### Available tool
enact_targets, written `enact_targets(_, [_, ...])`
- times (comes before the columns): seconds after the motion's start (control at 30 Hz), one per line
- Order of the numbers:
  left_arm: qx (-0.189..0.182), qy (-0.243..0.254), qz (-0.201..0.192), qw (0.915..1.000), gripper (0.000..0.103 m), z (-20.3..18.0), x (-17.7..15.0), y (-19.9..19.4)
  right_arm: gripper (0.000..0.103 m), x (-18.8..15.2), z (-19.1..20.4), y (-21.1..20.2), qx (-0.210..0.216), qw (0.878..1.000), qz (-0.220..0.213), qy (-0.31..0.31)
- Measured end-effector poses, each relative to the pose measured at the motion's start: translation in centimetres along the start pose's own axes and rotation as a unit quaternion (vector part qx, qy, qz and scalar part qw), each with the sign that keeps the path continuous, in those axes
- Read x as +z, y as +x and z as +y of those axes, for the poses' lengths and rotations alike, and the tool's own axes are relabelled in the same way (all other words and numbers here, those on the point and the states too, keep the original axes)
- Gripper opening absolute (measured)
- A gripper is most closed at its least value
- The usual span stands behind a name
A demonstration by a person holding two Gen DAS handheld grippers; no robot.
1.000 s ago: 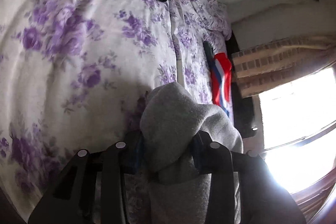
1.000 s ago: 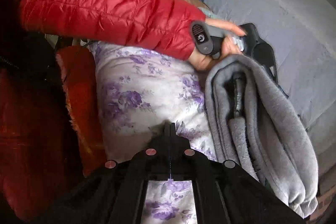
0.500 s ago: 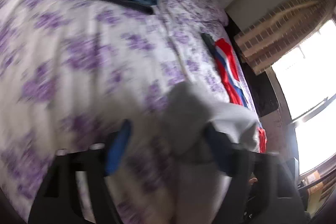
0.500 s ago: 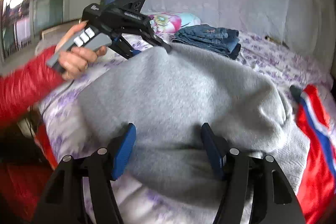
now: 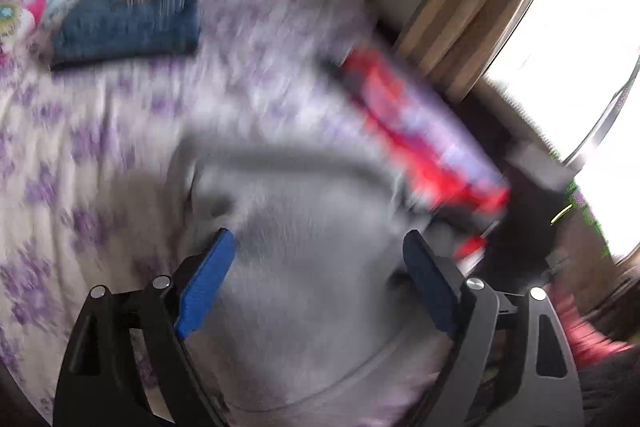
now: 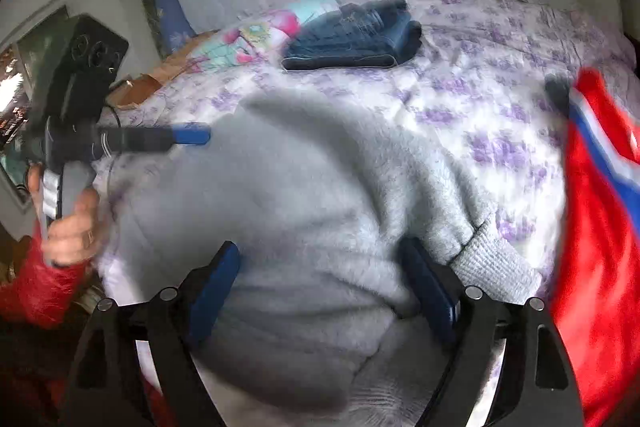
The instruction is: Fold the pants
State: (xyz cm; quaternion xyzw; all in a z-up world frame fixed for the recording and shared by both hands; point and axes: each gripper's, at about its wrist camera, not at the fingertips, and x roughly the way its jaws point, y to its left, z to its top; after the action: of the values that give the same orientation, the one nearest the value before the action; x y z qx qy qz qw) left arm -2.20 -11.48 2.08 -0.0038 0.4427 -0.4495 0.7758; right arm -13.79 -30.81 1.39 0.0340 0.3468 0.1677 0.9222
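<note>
The grey fleece pants (image 6: 312, 187) lie folded in a thick bundle on the flowered bed sheet (image 6: 500, 107); they also show, blurred, in the left wrist view (image 5: 312, 267). My right gripper (image 6: 324, 271) is open, its blue pads on either side of the bundle's near end. My left gripper (image 5: 320, 259) is open over the pants. It also shows in the right wrist view (image 6: 188, 137), held at the bundle's left edge.
Folded blue jeans (image 6: 352, 35) lie at the back of the bed beside a colourful pillow (image 6: 256, 35). A red, white and blue garment (image 6: 600, 207) lies at the right. A window and curtain (image 5: 460, 7) stand beyond the bed's right side.
My left gripper has let go of the grey pants and opened wide. My right gripper went from shut to open and swung over the bundle. The pants now rest on the bed.
</note>
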Motion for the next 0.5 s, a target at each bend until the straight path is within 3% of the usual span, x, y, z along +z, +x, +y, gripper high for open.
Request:
enact_targets(0.03, [0.03, 0.017, 0.015, 0.9993, 0.084, 0.1, -1.3, 2.0, 0.084, 0.2, 0.3, -0.4, 0.002, 1.0, 0.0, 0.003])
enact_targets(0.13, [0.082, 0.059, -0.001, 0.9949, 0.085, -1.8, -2.1, 0.8, 0.088, 0.7, 1.0, -4.1, 0.0, 0.999, -0.044, 0.013])
enact_targets(0.2, [0.086, 0.057, -0.004, 0.9946, 0.085, -2.2, -2.1, -0.9, 0.1, 0.5, 0.1, -6.0, -0.03, 0.997, -0.069, 0.012])
enact_targets(0.27, [0.084, 0.057, -0.028, 0.9944, 0.092, -1.9, -2.5, -3.2, 0.1, -0.1, -1.8, -6.9, -0.053, 0.996, -0.066, 0.032])
enact_targets(0.4, [0.109, 0.008, -0.069, 0.9916, 0.098, 1.1, -2.7, -6.3, 0.1, -2.5, -5.9, -5.6, -0.035, 0.991, -0.013, 0.132])
enact_targets(0.5, [0.077, -0.077, -0.061, 0.9922, 0.098, 4.9, -3.2, -6.6, 0.1, -3.6, -7.2, -4.5, 0.012, 0.982, -0.016, 0.186])
